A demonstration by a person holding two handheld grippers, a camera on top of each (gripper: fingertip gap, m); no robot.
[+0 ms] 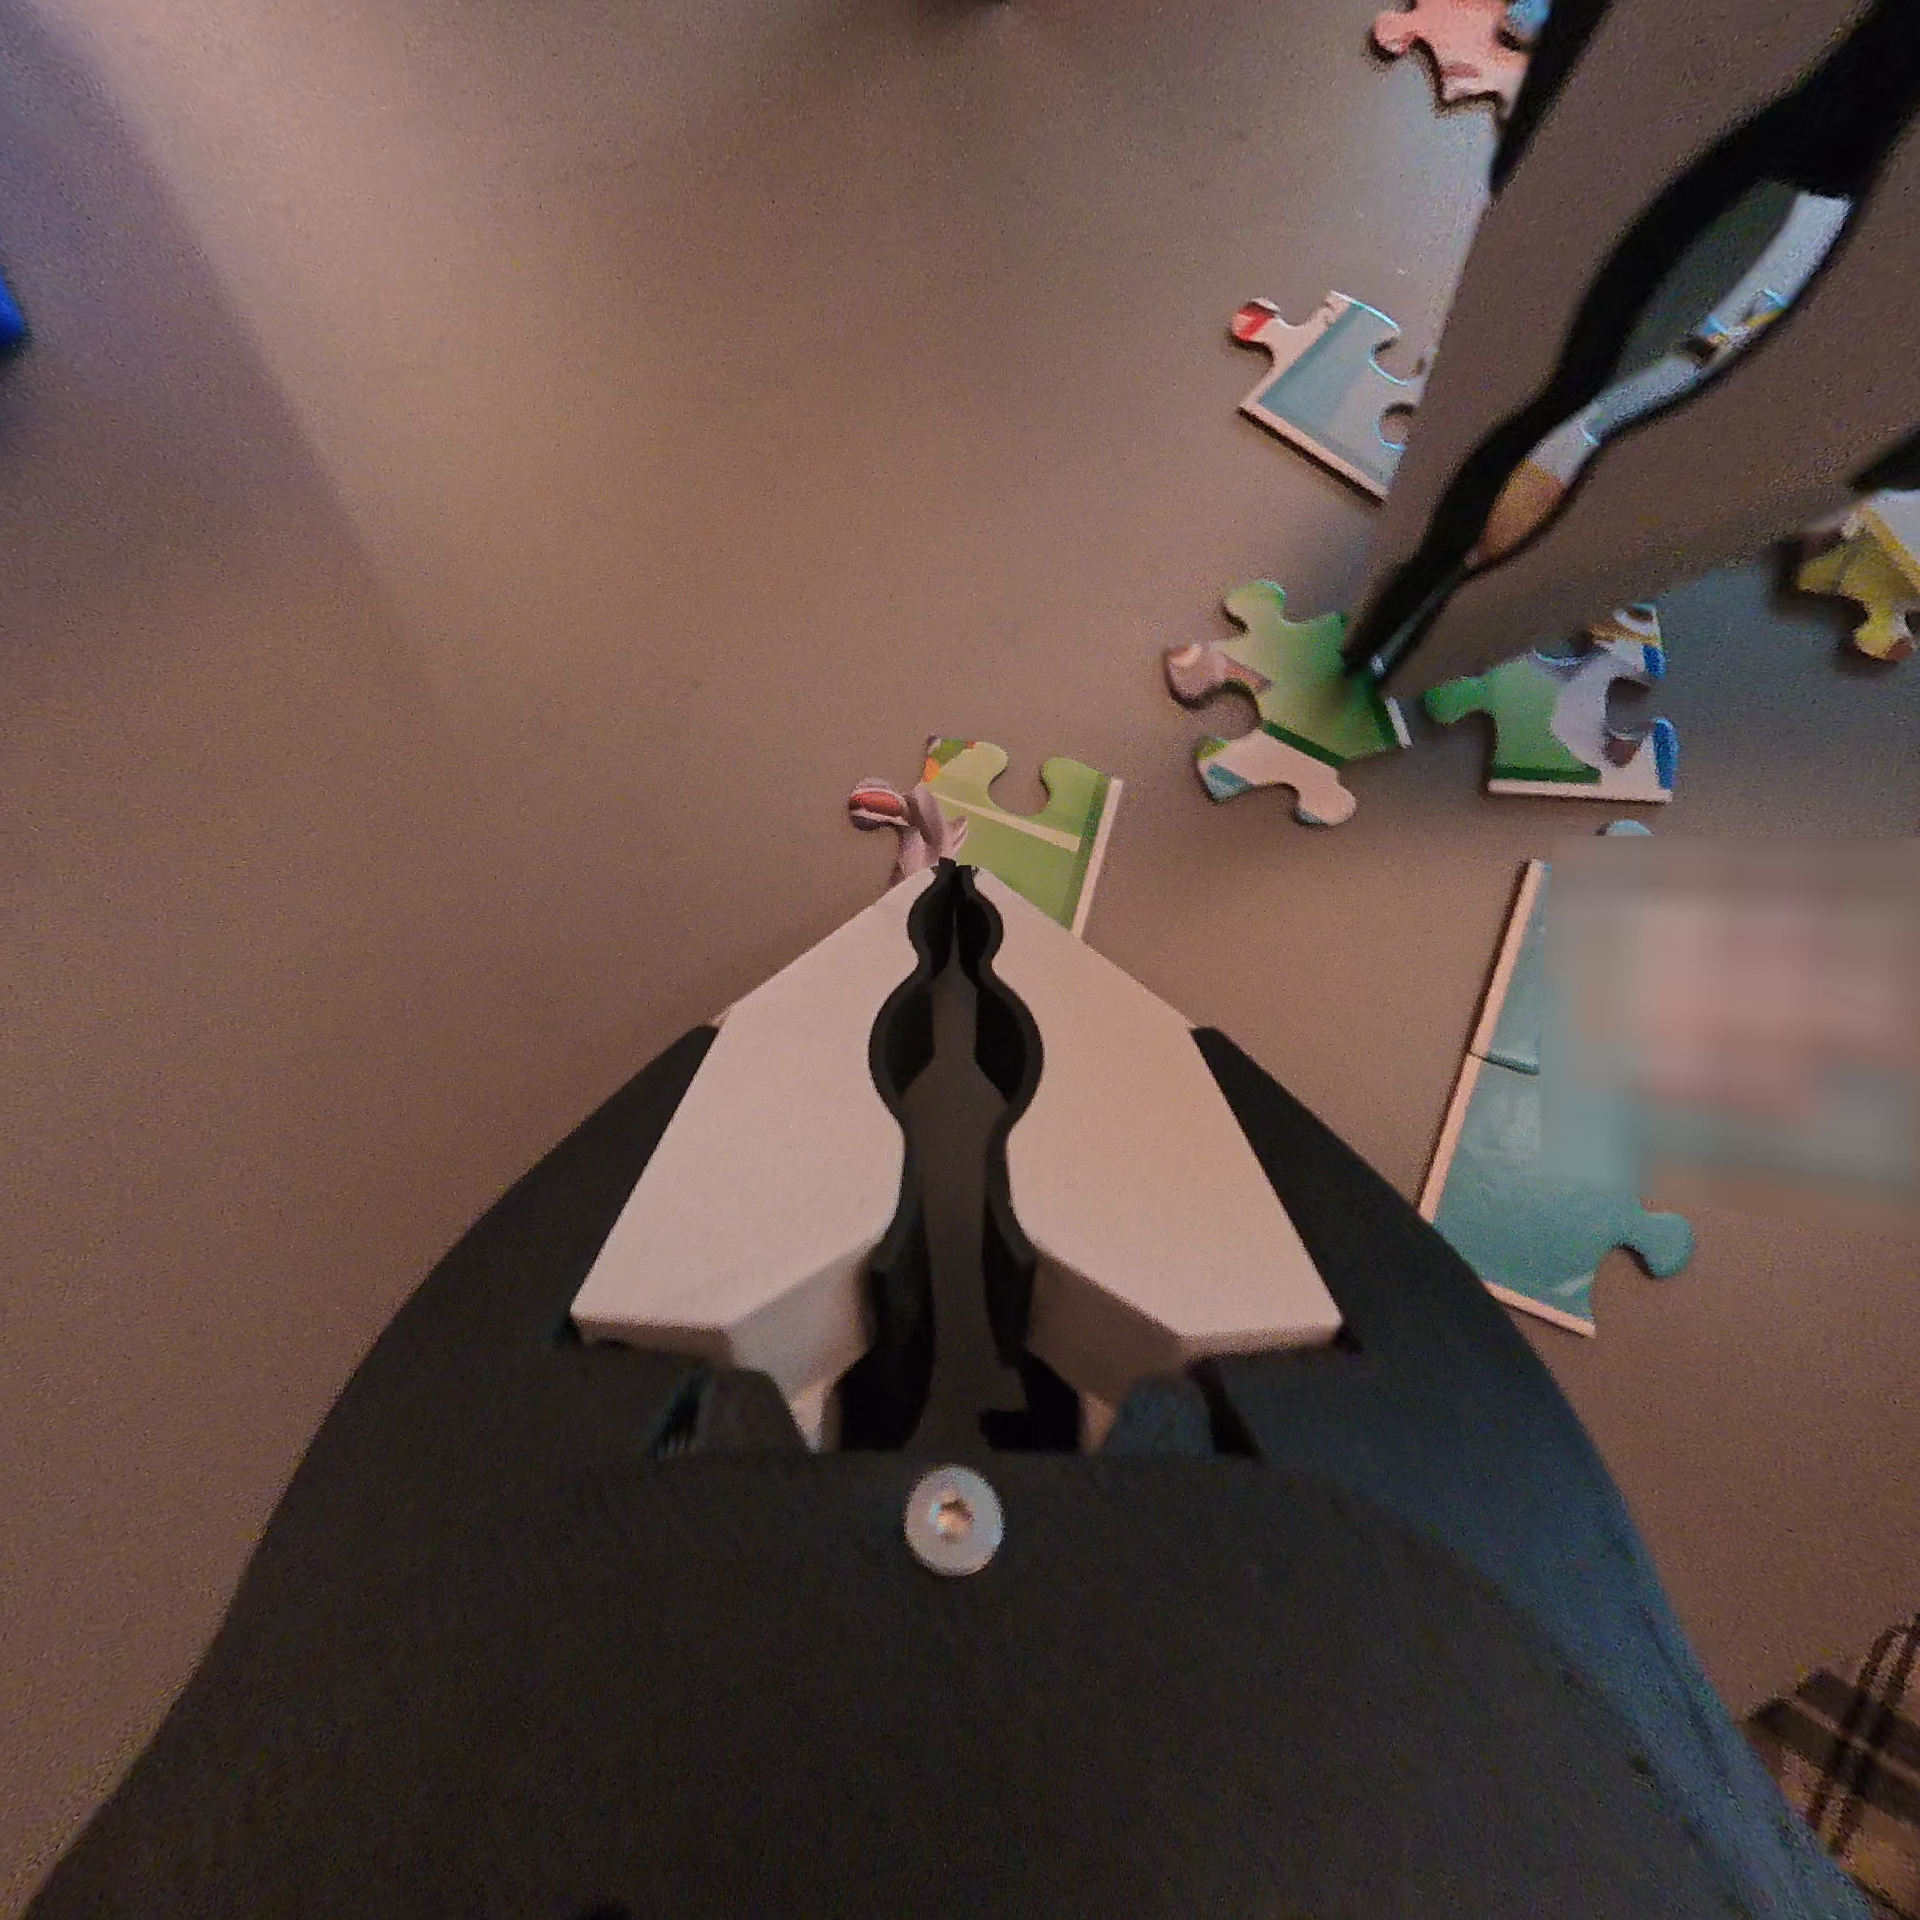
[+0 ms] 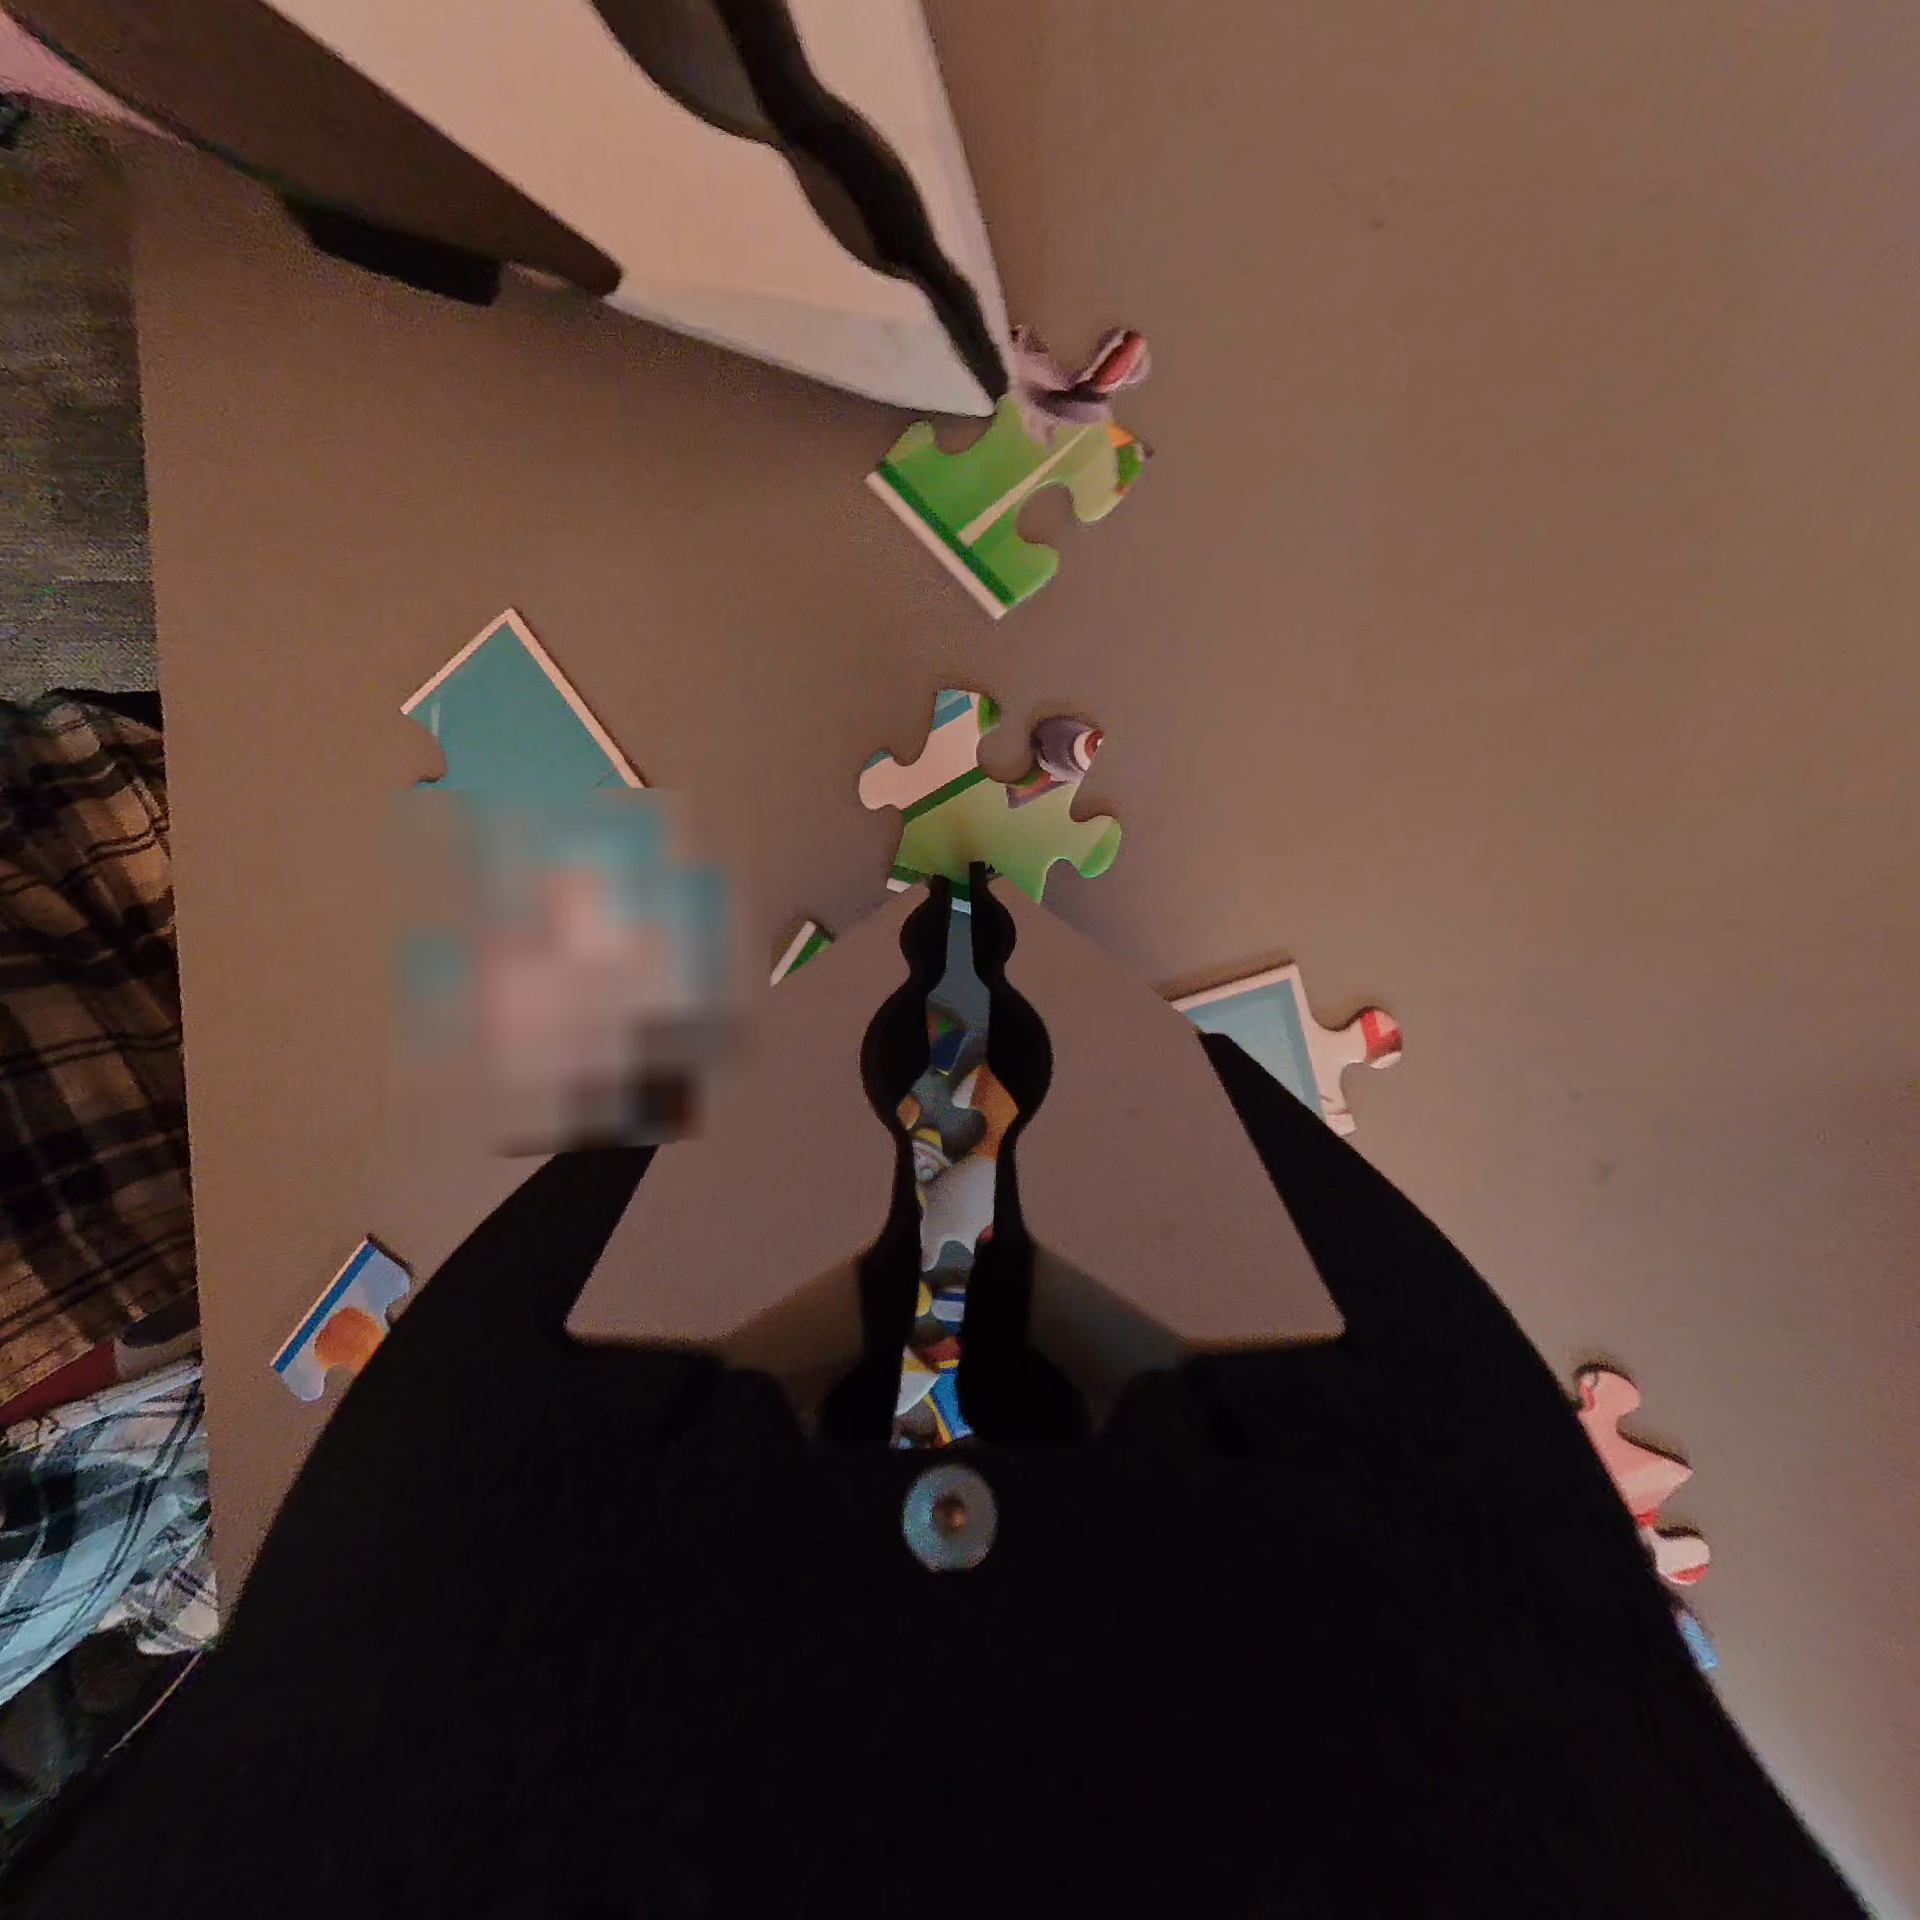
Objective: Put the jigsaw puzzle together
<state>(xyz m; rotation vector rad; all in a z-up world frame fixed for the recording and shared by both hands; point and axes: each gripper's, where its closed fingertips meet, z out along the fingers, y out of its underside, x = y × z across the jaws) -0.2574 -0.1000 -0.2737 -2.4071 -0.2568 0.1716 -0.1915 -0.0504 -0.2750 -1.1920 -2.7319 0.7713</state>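
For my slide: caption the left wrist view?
Left gripper tips closed on a green puzzle piece; right gripper touches another.

The tabletop (image 1: 520, 623) is a smooth, matt beige surface with no grain showing. The puzzle pieces look like thick card: the green edge piece (image 1: 1023, 831) has a printed face with a slight sheen and a pale raw edge, as does the teal edge piece (image 1: 1340, 390). The left gripper (image 1: 954, 883) has matt off-white plastic fingers (image 1: 790, 1143) in a matt black plastic body, with a shiny metal screw (image 1: 953, 1525). Past the table's left edge lies checked woven cloth (image 2: 83, 987).
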